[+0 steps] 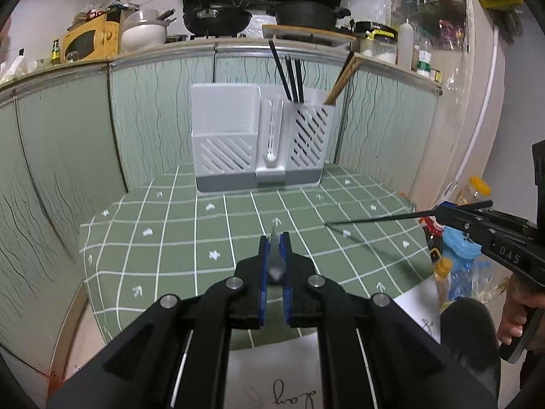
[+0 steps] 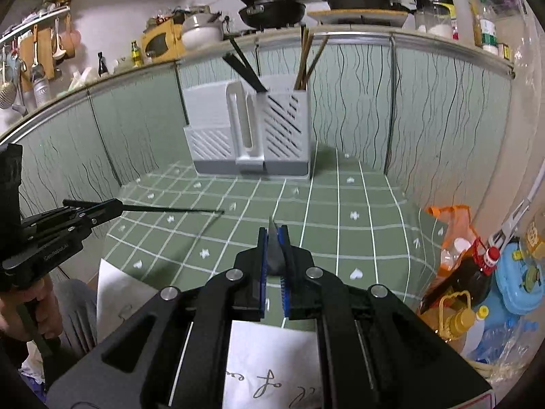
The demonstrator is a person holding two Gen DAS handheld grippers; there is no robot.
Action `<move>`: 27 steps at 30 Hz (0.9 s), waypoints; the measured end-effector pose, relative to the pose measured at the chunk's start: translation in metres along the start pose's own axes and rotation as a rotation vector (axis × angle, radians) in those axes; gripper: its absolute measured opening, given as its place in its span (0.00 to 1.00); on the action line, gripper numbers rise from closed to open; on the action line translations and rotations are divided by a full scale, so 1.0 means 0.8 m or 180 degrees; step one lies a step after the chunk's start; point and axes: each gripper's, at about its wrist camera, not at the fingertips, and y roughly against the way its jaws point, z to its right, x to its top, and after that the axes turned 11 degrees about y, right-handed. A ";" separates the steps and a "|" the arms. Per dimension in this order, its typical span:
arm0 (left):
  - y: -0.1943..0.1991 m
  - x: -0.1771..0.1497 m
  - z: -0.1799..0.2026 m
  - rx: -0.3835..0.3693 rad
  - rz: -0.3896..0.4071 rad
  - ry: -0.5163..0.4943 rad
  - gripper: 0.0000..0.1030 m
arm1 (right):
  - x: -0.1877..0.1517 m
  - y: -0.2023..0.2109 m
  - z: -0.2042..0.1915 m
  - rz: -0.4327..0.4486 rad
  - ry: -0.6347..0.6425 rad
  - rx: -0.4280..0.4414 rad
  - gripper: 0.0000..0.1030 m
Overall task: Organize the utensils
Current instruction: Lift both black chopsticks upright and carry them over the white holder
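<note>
Both grippers, left (image 1: 274,238) and right (image 2: 274,233), each pinch a black chopstick (image 1: 374,218) (long axis roughly level, above the green tablecloth (image 1: 177,238)), the white utensil holder (image 1: 259,143) standing ahead with its chopstick-filled slotted compartment on the right gripper's side.

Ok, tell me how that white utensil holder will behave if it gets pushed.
Probably light: the white utensil holder is thin slotted plastic. Tall and upright, so a push near its top may tip it. On the green tablecloth, a low push would likely slide it.
</note>
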 end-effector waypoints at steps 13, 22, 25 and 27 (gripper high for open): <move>0.035 0.035 0.005 -0.0098 0.0214 0.0001 0.08 | 0.029 0.023 -0.001 0.0208 -0.0003 0.0066 0.06; 0.041 0.045 0.006 -0.0144 0.0231 0.0000 0.08 | 0.041 0.034 -0.005 0.0264 0.0048 0.0091 0.06; 0.040 0.046 0.005 -0.0168 0.0208 0.0012 0.08 | 0.044 0.037 -0.006 0.0280 0.0057 0.0088 0.06; 0.038 0.049 0.005 -0.0178 0.0188 0.0012 0.07 | 0.047 0.039 -0.005 0.0292 0.0065 0.0091 0.06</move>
